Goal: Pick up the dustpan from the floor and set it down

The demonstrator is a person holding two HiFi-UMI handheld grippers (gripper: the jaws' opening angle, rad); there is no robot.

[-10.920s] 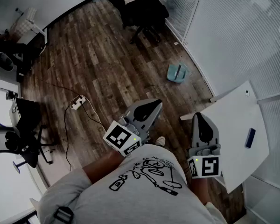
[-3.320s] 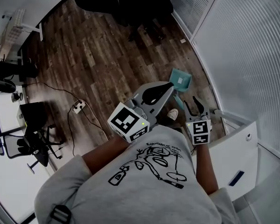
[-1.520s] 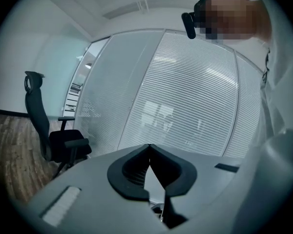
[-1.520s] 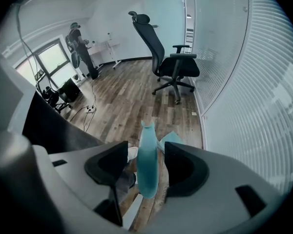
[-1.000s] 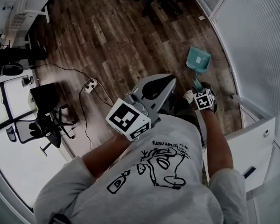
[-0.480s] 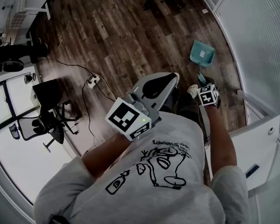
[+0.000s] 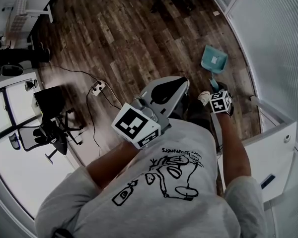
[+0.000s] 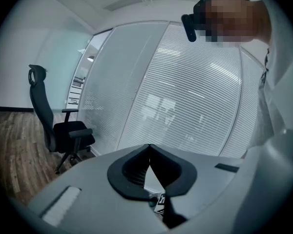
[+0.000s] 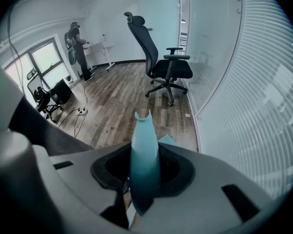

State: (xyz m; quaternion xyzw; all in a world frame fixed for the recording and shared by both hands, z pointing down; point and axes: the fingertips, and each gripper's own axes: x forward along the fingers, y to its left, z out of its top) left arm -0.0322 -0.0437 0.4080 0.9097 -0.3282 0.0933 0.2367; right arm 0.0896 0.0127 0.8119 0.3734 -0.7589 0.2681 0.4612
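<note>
A teal dustpan [image 7: 214,60] lies on the wooden floor by the glass wall, with its handle [image 7: 214,82] pointing back toward me. My right gripper [image 7: 215,88] reaches steeply down and is shut on that handle. In the right gripper view the handle [image 9: 144,160] stands up between the dark pads [image 9: 173,172], and a corner of the pan [image 9: 168,140] shows behind them. My left gripper [image 7: 183,83] is held up in front of my chest, away from the dustpan. Its jaws meet at the tips [image 8: 149,147] with nothing between them.
A glass wall with blinds [image 7: 278,38] runs along the right, close to the dustpan. A white table [image 7: 270,150] stands at lower right. A power strip [image 7: 96,88] with cables lies on the floor to the left. A black office chair [image 9: 161,62] stands farther back, and a person [image 9: 75,45] is by the far desks.
I have walked up to the dustpan and bent over it. In the last second my right gripper settled onto the handle end. My left gripper stayed where it was.
</note>
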